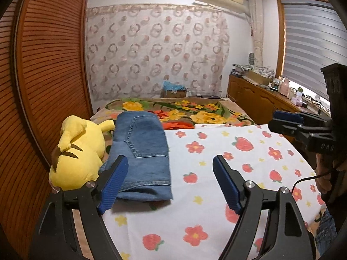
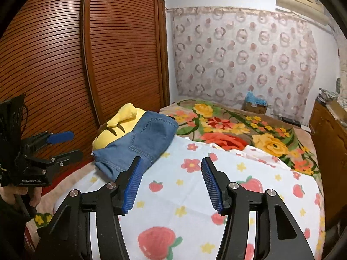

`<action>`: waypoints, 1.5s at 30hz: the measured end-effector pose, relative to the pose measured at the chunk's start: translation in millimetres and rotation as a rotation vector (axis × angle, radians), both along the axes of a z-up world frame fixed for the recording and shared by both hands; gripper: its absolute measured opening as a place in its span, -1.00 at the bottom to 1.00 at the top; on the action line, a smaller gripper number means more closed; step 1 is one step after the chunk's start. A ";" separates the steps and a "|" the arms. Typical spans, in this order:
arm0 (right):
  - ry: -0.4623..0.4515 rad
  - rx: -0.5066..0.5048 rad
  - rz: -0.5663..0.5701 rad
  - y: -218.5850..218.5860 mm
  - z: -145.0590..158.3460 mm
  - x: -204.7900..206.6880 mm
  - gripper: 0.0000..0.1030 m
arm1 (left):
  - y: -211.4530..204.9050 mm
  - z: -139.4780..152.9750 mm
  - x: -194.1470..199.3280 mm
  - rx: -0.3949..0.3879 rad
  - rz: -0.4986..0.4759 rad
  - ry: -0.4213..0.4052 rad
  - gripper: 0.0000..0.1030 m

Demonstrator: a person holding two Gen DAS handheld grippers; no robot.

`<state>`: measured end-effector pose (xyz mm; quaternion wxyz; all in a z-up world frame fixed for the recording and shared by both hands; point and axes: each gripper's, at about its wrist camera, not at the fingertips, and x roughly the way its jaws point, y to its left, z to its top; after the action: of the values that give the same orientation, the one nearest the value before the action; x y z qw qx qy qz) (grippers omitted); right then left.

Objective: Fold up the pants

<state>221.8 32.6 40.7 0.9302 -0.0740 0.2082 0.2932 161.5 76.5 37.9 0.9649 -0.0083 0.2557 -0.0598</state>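
Note:
The blue denim pants lie folded into a compact stack at the left side of the white strawberry-print sheet, resting against a yellow plush toy. My left gripper is open and empty, just in front of the stack's near edge, its left finger over the denim. My right gripper is open and empty above the sheet, to the right of the pants. The right gripper also shows in the left wrist view, and the left gripper in the right wrist view.
A floral blanket covers the far half of the bed. A slatted wooden wardrobe stands along the left. A wooden cabinet with clutter lines the right wall under the window. A cardboard box sits beyond the bed.

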 end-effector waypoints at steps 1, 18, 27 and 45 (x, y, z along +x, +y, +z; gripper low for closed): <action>-0.002 0.003 -0.002 -2.1 -0.2 -4.6 0.13 | -3.5 1.4 -2.8 0.003 -0.006 -0.001 0.58; -0.025 0.049 -0.055 -25.2 -0.4 -54.0 0.28 | -26.9 28.9 -47.0 0.014 0.020 -0.063 0.99; -0.049 0.053 -0.083 -40.8 6.0 -93.2 0.47 | -43.1 43.4 -65.9 0.003 0.026 -0.067 0.99; -0.086 0.075 -0.260 -73.5 16.8 -149.9 0.50 | -90.9 45.7 -78.2 -0.022 -0.019 -0.075 0.99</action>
<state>71.9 -40.9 57.5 0.9705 -0.0241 0.1648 0.1744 83.3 -14.4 83.6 0.9730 -0.0143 0.2187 -0.0722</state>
